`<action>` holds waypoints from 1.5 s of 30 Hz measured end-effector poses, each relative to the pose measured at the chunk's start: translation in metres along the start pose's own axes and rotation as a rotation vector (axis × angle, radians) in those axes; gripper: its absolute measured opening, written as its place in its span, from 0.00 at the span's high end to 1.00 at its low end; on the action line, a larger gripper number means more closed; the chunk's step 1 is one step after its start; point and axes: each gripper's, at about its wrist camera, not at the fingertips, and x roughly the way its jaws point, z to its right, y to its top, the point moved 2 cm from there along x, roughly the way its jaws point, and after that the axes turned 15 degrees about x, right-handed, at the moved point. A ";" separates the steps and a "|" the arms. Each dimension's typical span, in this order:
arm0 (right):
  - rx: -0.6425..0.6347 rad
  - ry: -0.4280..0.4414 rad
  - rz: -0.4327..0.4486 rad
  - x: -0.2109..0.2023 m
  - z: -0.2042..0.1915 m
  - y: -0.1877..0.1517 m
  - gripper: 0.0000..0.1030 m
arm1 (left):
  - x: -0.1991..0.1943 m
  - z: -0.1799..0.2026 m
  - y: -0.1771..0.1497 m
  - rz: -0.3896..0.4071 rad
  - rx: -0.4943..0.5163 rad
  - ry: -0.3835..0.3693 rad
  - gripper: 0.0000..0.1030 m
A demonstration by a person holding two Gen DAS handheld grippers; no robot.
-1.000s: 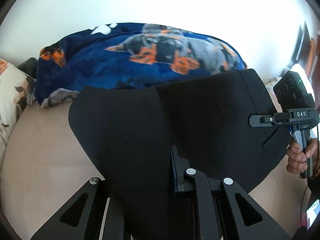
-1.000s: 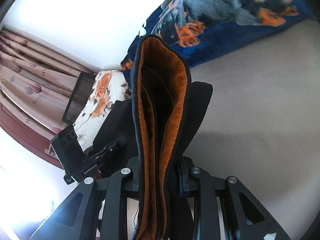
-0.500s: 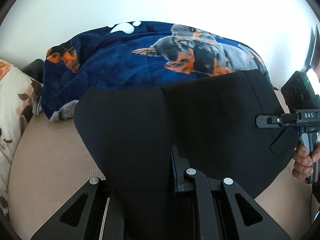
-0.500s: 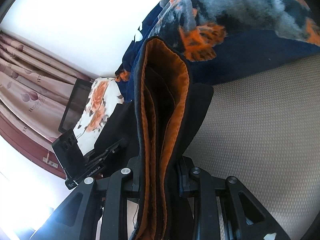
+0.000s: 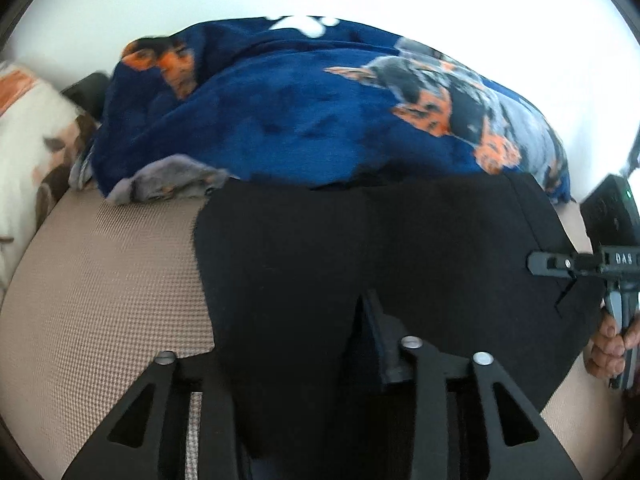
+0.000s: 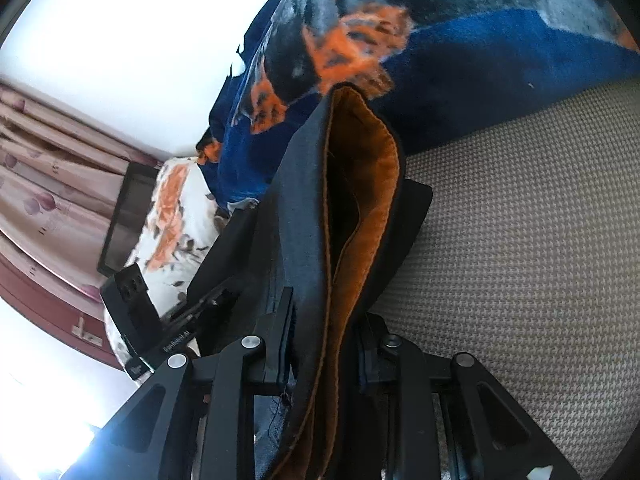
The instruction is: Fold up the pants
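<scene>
**Reporter:** Fingers of both grippers are clamped on the pants (image 5: 400, 264), aren't they?

**Photographer:** Yes. Left gripper (image 5: 320, 344) is closed on one end of the dark cloth, and right gripper (image 6: 324, 336) is closed on the other, where the orange lining (image 6: 360, 184) shows in several pinched layers. Between them the pants hang as a broad black panel above the beige bed (image 5: 104, 280), near the blue dog-print blanket (image 5: 304, 120) at the bed's far edge.

**Reporter:** How does the cloth handle?

**Photographer:** Soft and limp, by the look of it: it drapes and bows rather than holding a line. Lined, so likely a bit thick at the fold, though light enough to carry.

**Reporter:** Best place to hold?

**Photographer:** I'd judge the two outer corners, as here, gripping all layers together; a shallow bite could let the inner lining slip free.
</scene>
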 end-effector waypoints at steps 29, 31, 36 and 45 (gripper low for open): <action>-0.329 -0.497 0.220 0.022 -0.036 -0.032 0.29 | 0.000 -0.009 -0.009 -0.050 -0.050 0.245 0.13; -0.335 -0.517 0.227 0.024 -0.037 -0.033 0.25 | 0.001 -0.009 -0.008 -0.051 -0.049 0.247 0.13; -0.332 -0.539 0.237 0.026 -0.036 -0.035 0.19 | 0.002 -0.009 -0.009 -0.051 -0.045 0.252 0.13; -0.333 -0.597 0.254 0.031 -0.038 -0.033 0.07 | 0.003 -0.007 -0.009 -0.050 -0.043 0.256 0.13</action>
